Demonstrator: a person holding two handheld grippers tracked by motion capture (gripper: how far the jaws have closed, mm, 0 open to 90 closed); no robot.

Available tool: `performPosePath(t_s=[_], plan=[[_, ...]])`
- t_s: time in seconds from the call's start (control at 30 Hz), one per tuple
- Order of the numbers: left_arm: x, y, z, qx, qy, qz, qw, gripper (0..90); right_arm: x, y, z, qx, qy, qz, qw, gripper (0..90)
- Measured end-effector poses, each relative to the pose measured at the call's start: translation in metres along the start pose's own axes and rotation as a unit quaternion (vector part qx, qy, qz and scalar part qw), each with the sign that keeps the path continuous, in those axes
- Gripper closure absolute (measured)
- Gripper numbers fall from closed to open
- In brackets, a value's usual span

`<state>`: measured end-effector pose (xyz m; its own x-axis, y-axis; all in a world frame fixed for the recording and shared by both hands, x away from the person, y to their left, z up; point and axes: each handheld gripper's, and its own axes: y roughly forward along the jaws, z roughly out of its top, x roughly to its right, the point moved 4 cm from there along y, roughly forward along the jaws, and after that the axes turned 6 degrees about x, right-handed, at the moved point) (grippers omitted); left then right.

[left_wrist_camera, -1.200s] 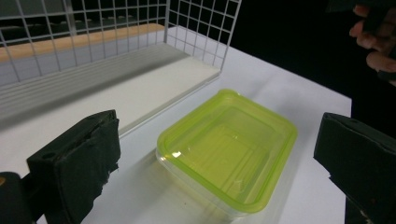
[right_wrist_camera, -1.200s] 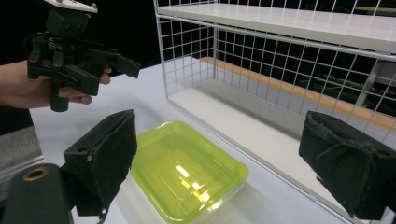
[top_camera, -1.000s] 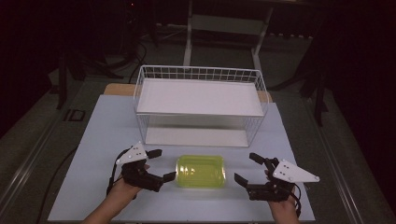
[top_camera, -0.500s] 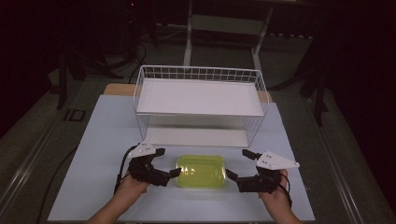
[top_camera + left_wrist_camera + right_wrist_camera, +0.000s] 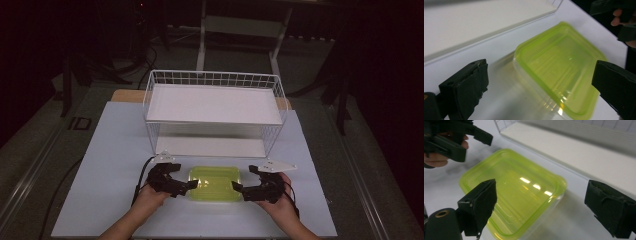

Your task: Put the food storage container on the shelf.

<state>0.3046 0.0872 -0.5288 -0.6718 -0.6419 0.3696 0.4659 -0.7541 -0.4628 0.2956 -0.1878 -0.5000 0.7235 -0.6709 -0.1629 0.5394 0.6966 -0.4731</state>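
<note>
The left tongs [image 5: 181, 186] and the right tongs [image 5: 242, 189] are both gaping wide open and holding nothing, sitting at either end of the green box [image 5: 215, 183], which is lying near the front edge of the worktop [image 5: 110, 150], just before the wire basket [image 5: 215, 107].
</note>
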Motion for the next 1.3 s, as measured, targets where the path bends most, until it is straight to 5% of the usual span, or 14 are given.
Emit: performPosePath(t_s=[0.13,0.17,0.33,0.4,0.53,0.67,1.0,1.3], plan=[[-0.002,0.005,-0.004,-0.008,-0.008,0.015,0.9998,2.8,0.000,0.007,-0.004,-0.012,0.004,0.005,0.9999,10.8],[-0.002,0.005,-0.004,-0.009,-0.009,0.015,0.9998,10.0,0.001,0.010,-0.007,-0.017,0.012,0.009,0.9998,10.8],[0.000,0.010,-0.007,-0.029,-0.019,0.006,0.9994,17.1,0.003,0.014,-0.016,-0.020,0.043,0.019,0.9987,11.1],[0.001,0.011,-0.009,-0.034,-0.025,0.005,0.9991,31.0,0.007,0.016,-0.023,-0.030,0.067,0.022,0.9970,13.9],[0.002,0.012,-0.009,-0.034,-0.040,0.002,0.9986,39.5,0.007,0.019,-0.027,-0.042,0.077,0.024,0.9958,17.1],[0.003,0.010,-0.008,-0.046,-0.034,0.010,0.9983,51.5,0.005,0.021,-0.029,-0.050,0.087,0.025,0.9946,27.8],[0.003,0.007,-0.009,-0.054,-0.053,0.002,0.9971,60.3,0.004,0.021,-0.028,-0.061,0.113,0.034,0.9911,42.8],[0.013,0.000,-0.010,-0.043,-0.038,0.010,0.9983,66.6,-0.003,0.014,-0.025,-0.063,0.117,0.017,0.9910,51.1]])
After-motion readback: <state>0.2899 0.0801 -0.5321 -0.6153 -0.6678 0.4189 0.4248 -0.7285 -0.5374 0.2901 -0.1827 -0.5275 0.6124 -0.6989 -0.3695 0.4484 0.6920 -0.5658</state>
